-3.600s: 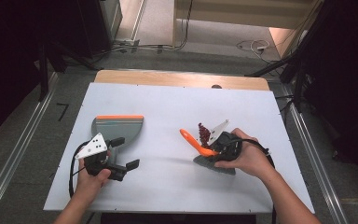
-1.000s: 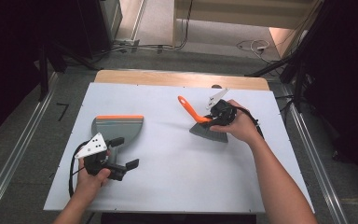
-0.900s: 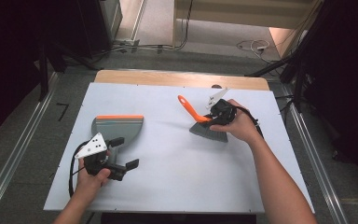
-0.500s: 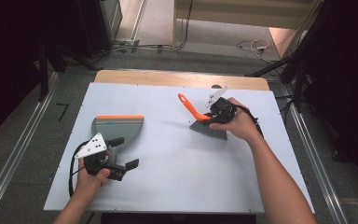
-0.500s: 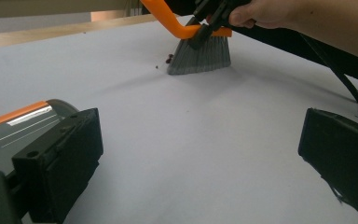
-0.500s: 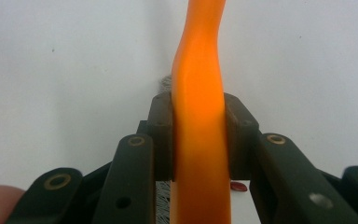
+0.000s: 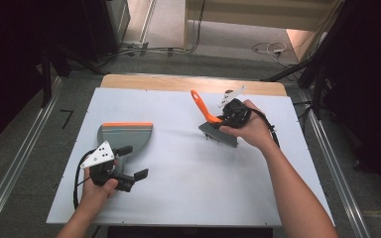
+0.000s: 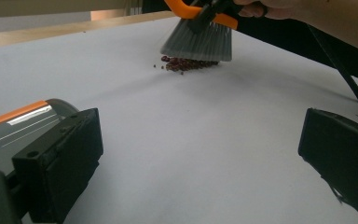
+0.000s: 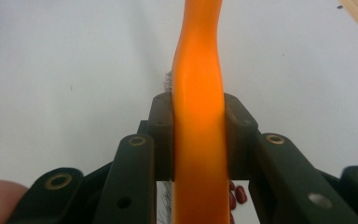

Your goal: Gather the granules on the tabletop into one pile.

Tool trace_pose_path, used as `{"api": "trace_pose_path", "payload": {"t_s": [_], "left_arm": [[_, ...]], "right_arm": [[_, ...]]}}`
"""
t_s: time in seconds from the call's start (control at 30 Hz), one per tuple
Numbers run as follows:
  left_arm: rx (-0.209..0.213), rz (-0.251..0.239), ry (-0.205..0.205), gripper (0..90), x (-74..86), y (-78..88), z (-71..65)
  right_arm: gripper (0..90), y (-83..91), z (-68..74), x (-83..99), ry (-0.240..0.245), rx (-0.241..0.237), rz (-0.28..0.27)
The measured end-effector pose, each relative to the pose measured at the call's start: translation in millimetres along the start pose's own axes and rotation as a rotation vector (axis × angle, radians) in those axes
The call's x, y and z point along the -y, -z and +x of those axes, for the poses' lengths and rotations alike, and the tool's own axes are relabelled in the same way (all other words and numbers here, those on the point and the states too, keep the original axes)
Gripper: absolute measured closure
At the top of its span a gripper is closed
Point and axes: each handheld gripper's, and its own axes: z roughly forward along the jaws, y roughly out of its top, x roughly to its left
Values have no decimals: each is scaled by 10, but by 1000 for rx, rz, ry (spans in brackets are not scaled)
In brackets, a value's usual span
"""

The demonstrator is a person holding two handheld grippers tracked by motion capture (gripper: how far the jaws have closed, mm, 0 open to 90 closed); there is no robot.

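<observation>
the brush is in my right gripper, whose jaws are clenched on its orange handle, one pad on each side. the handle rises up and away from the bristles, tilted toward the far edge of the table. the grey bristles point down at the white top, and their tips sit right at a small heap of dark red beans. seen from my left gripper, the beans lie just in front of the brush, on the side toward the dustpan; a few stray ones sit a little apart from the heap. under my right jaws a few beans show just beside the handle.

the dustpan lies flat on the table well apart from the brush, grey with an orange strip along its far edge. my left gripper rests just beside the dustpan on its near side, its jaws released and wide, with only bare table between them. my left hand holds it low by the near edge of the table.
</observation>
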Motion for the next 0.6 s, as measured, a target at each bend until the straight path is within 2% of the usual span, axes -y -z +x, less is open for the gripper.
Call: {"api": "trace_pose_path", "payload": {"t_s": [0.07,0.2,0.33,0.4,0.47,0.6], "left_arm": [[-2,2,-1,4,-1,3,-5],[-1,-7,4,4,1,13,-2],[-3,-4,-1,4,-2,24,3],[-1,-5,-1,4,-2,26,-3],[-2,-1,-4,4,-1,33,-7],[-2,-4,-1,4,0,34,0]], "right_arm": [[680,-22,39,-72,-62,-2,-13],[680,-99,96,-211,-198,-65,-40],[679,-251,94,-312,-373,-69,6],[680,-335,33,-294,-461,-93,9],[681,-412,-37,-251,-524,-97,29],[680,-495,-146,-123,-594,-64,45]]}}
